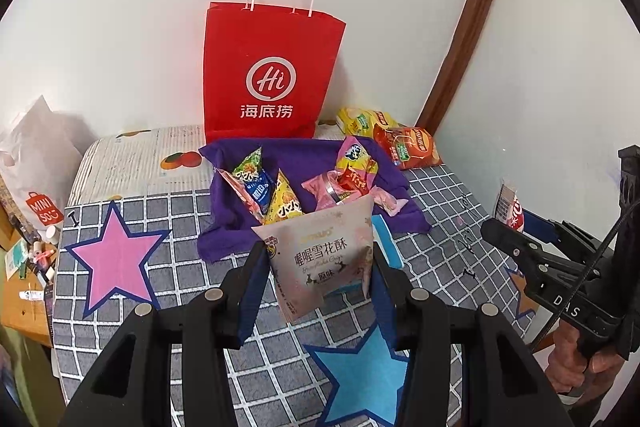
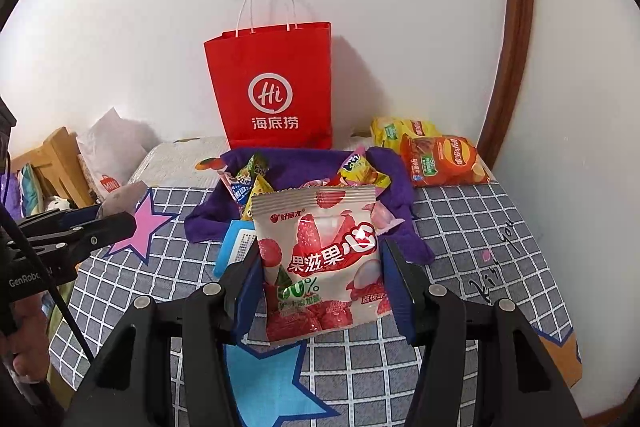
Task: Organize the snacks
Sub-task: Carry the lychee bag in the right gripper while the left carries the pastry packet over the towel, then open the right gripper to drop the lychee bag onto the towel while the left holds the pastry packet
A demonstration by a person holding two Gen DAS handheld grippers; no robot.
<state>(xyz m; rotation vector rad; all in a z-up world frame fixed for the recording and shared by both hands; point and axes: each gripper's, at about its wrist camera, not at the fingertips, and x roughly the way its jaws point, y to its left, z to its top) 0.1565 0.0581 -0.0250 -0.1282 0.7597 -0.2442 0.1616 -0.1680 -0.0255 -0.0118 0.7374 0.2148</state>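
Left wrist view looks over a bed with a grid-patterned cover [image 1: 168, 267] printed with stars, pushed against a white wall. A red paper bag [image 1: 272, 71] stands upright at the wall, handles up. In front of it a purple cloth [image 1: 304, 155] lies spread, heaped with small snack packets [image 1: 264, 187]; two chip bags [image 2: 440, 159] lie flat beside the cloth, near the wooden door frame.

The left gripper [image 1: 320, 263] is closed partway on a pale pink snack pouch [image 1: 320, 251], held up above the cover in front of the cloth, its long axis roughly upright, top edge tilted towards the cloth, print facing the camera.

The right gripper [image 2: 320, 267] likewise clamps a red-and-white fruit candy bag [image 2: 320, 259] by its sides, upright, sealed top edge up, front facing the camera, above the cover just short of the cloth.
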